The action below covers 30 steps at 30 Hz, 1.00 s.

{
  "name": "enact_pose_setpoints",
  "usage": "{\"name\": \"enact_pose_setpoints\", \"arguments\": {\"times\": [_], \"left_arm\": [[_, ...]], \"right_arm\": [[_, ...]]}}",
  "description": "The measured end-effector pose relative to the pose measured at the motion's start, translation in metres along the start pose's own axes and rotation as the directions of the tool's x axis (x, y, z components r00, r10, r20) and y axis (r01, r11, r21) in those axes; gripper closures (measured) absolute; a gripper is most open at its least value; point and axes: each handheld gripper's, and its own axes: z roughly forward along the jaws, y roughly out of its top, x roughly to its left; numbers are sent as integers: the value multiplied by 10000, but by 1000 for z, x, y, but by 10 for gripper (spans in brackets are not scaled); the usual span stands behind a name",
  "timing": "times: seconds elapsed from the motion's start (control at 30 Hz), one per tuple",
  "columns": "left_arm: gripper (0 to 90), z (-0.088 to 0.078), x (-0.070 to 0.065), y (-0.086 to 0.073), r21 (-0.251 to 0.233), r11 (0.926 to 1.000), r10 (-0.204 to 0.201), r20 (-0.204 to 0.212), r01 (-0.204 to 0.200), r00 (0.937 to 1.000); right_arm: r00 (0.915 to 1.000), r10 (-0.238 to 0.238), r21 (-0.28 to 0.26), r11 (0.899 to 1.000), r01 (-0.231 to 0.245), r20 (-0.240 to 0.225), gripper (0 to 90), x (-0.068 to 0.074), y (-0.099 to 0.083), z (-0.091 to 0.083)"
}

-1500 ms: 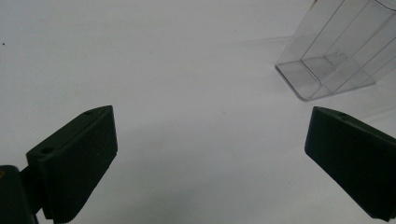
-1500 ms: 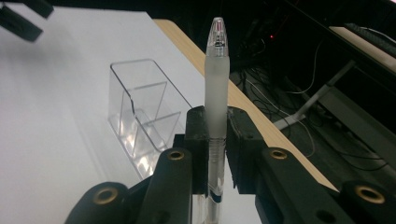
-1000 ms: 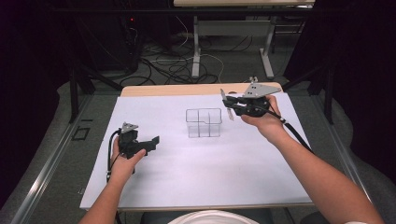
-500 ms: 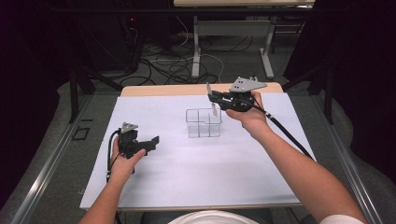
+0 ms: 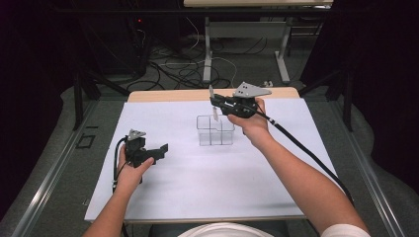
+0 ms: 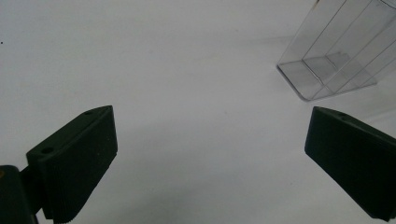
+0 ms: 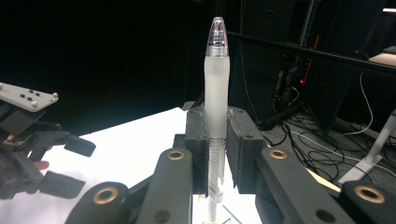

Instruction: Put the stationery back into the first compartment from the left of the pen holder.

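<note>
My right gripper [image 5: 217, 105] is shut on a frosted clear pen [image 5: 211, 92], held upright with its capped end up. The pen's lower end hangs at the back rim of a clear divided box [image 5: 215, 132] in the middle of the white sheet. In the right gripper view the pen [image 7: 216, 88] stands clamped between the two pads [image 7: 198, 140]. My left gripper [image 5: 160, 149] rests low on the sheet to the left, open, nothing between its jaws. From the left gripper view, the clear box [image 6: 336, 56] lies ahead to the right of the left gripper [image 6: 210, 121].
A white sheet [image 5: 197, 192] covers the table, with a wooden strip [image 5: 163, 95] bare at the far edge. Cables and desk legs [image 5: 207, 54] lie on the floor beyond. The left gripper [image 7: 77, 163] is visible far off in the right gripper view.
My right hand has carried the pen leftward, from right of the box to over its back rim. The left hand has stayed put.
</note>
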Motion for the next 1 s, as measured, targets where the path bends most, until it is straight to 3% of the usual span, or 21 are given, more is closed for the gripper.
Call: {"name": "enact_pose_setpoints", "arguments": {"times": [0.3, 0.47, 0.6, 0.67, 1.0], "left_arm": [[24, -1, 1, 0, 61, 10000, 23, 16, -23, 10000], [24, 0, 1, 0, 60, 10000, 15, 23, -15, 10000], [24, 0, 1, 0, 68, 10000, 28, 29, -29, 10000], [24, 0, 1, 0, 65, 10000, 35, 23, -35, 10000], [24, -1, 2, 0, 17, 10000, -1, 53, 1, 10000]], "right_arm": [[9995, 258, -60, 9997, -256, 195, 795, -1, -13, 13], [9991, 178, -125, 9998, -174, 377, 795, -3, -19, 20], [9985, 375, -122, 9992, -370, 394, 795, -3, -23, 23], [9992, 259, -187, 9995, -253, 317, 795, -3, -25, 25], [9968, 701, -192, 9974, -694, 384, 795, -1, -32, 32]]}}
